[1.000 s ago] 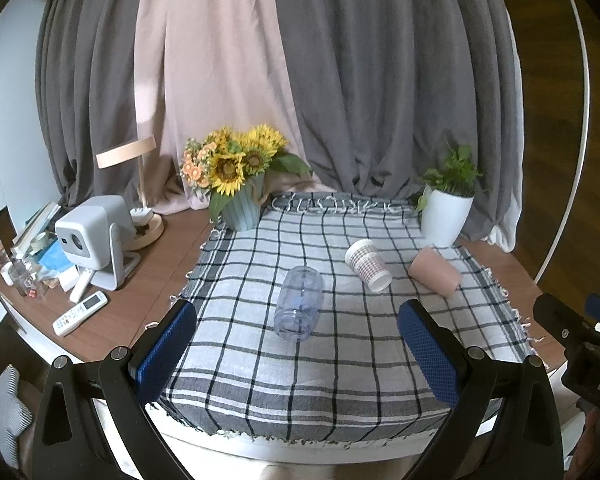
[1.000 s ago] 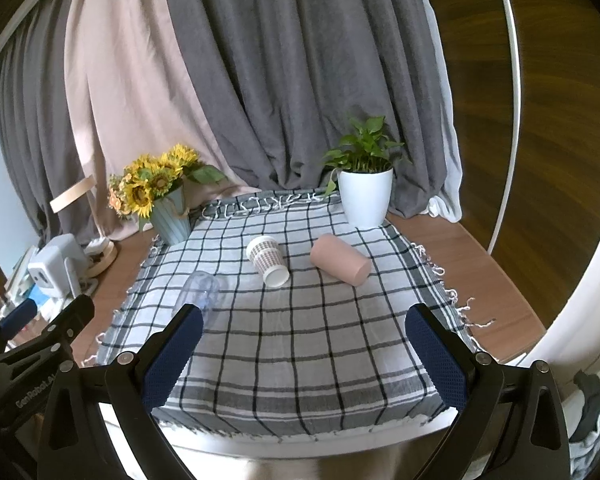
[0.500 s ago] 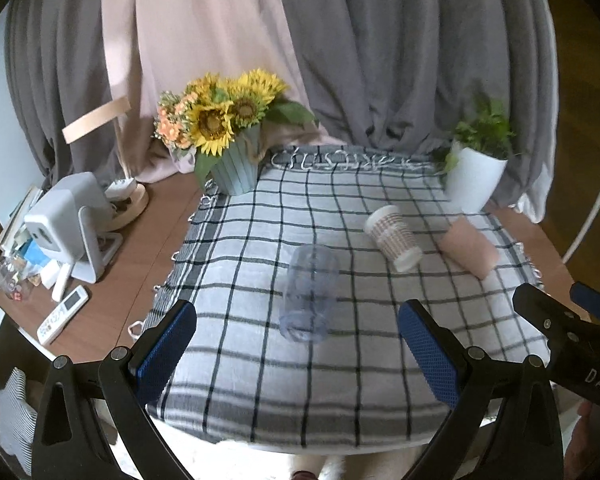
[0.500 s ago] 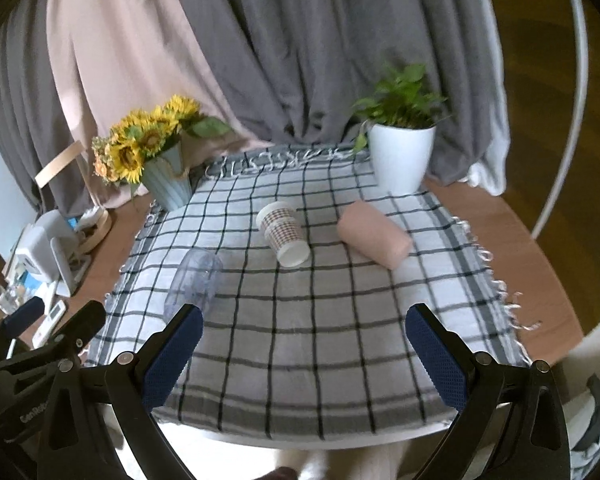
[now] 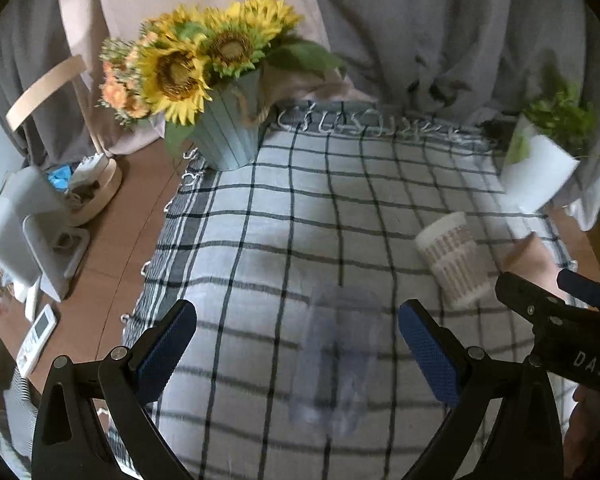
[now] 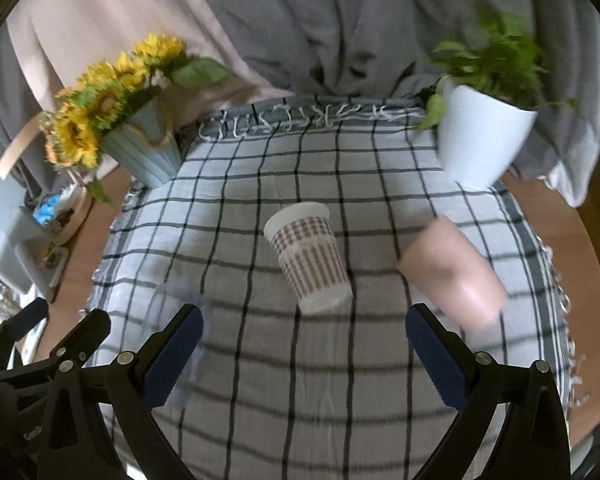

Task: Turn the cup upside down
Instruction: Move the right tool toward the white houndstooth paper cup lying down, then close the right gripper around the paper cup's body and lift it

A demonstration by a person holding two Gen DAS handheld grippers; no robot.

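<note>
Three cups lie on their sides on the checked cloth. A clear plastic cup lies between the fingers of my left gripper, which is open and empty above it. A white paper cup with a brown check pattern lies in the middle, just ahead of my open, empty right gripper; it also shows in the left wrist view. A pink cup lies to its right, close to the right finger. The clear cup is a blur at the right gripper's left finger.
A sunflower vase stands at the cloth's back left, a white plant pot at the back right. On the wooden table to the left are a white projector, a remote and a lamp base. Curtains hang behind.
Both grippers have moved forward and down toward the cloth. The clear cup now sits between the left fingers; the paper and pink cups are much closer to the right gripper.
</note>
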